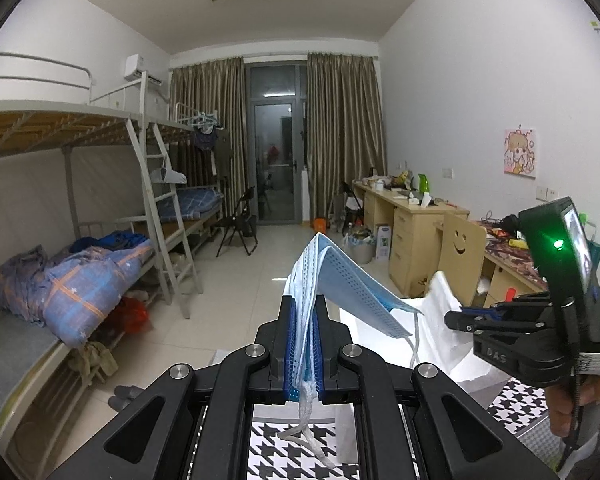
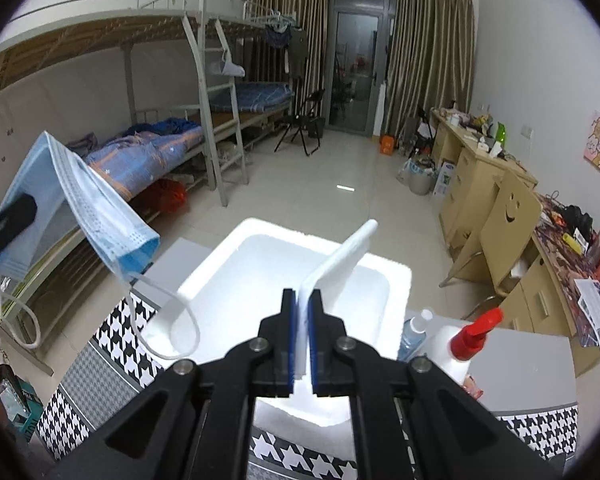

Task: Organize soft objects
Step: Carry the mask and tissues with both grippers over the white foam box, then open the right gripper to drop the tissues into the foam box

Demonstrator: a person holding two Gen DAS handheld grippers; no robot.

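Observation:
My left gripper [image 1: 304, 308] is shut on a stack of blue face masks [image 1: 352, 288], held up in the air; the masks droop to the right with ear loops hanging. In the right wrist view the masks [image 2: 88, 196] hang at the left, above the table edge. My right gripper [image 2: 303, 300] is shut on the white foam lid [image 2: 340, 260], held tilted up over the open white foam box [image 2: 396, 280]. The right gripper also shows in the left wrist view [image 1: 476, 320], to the right of the masks.
The foam box stands on a houndstooth-patterned table [image 2: 112, 328]. A red-capped white bottle [image 2: 468, 340] and a clear spray bottle [image 2: 414, 332] stand right of the box. Bunk beds [image 2: 152, 160] lie left, desks and a wooden chair [image 2: 504, 216] right.

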